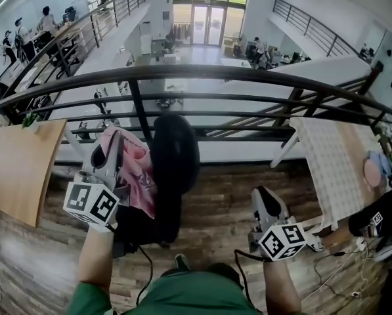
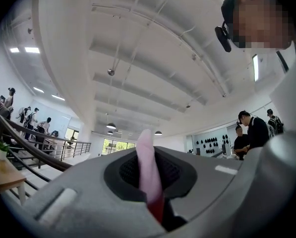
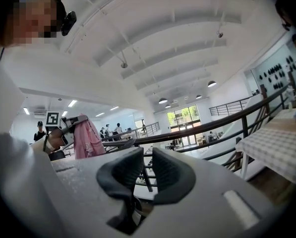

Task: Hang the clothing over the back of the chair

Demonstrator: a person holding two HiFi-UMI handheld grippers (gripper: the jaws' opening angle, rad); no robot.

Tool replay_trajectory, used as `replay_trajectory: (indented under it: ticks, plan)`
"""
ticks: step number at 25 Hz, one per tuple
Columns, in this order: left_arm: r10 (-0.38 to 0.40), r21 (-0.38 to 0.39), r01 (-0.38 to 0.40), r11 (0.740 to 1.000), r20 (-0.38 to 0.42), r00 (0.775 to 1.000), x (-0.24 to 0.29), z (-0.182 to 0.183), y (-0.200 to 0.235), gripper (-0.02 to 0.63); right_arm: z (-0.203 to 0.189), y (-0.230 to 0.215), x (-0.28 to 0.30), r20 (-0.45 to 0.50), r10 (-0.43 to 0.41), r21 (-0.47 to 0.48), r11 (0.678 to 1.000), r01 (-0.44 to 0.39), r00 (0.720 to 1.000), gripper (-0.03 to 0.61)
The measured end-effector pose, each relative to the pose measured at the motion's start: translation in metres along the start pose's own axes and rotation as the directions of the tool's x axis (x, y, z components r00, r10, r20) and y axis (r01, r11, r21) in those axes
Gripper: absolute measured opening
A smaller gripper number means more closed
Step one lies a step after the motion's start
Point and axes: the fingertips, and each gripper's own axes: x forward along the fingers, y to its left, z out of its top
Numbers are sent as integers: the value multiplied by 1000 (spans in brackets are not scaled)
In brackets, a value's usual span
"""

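Note:
A pink garment [image 1: 135, 167] hangs from my left gripper [image 1: 114, 144], just left of the black chair's [image 1: 175, 151] backrest and touching its side. In the left gripper view the jaws are shut on a fold of the pink garment [image 2: 147, 162], which sticks up between the pads. My right gripper [image 1: 262, 197] is low at the right, well away from the chair, over the wooden floor. In the right gripper view its pads [image 3: 170, 175] stand a narrow gap apart with nothing between them. The pink garment [image 3: 88, 138] shows at that view's far left.
A dark metal railing [image 1: 202, 75] runs across just beyond the chair, with a drop to the lower floor behind it. A wooden table [image 1: 18, 169] stands at the left and a checked table [image 1: 333, 166] at the right. Cables [image 1: 337, 268] lie on the floor at the right.

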Motion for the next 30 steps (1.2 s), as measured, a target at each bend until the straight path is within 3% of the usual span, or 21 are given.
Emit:
replay_trajectory:
  ticks: [6, 11, 22, 30]
  plan:
    - [-35, 12, 35, 999, 19, 999, 38, 5, -16, 25, 13, -18, 10, 5, -5, 10, 1000, 5, 1000, 58]
    - [-27, 54, 25, 998, 36, 999, 66, 2, -41, 25, 15, -47, 24, 9, 43, 16, 999, -43, 999, 58]
    - [0, 130, -7, 992, 56, 998, 164, -1, -171, 25, 50, -183, 37, 11, 118, 23, 993, -118, 993, 58]
    - [-5, 153, -3, 988, 54, 999, 229, -24, -257, 25, 57, -280, 27, -11, 115, 57, 992, -115, 993, 58]
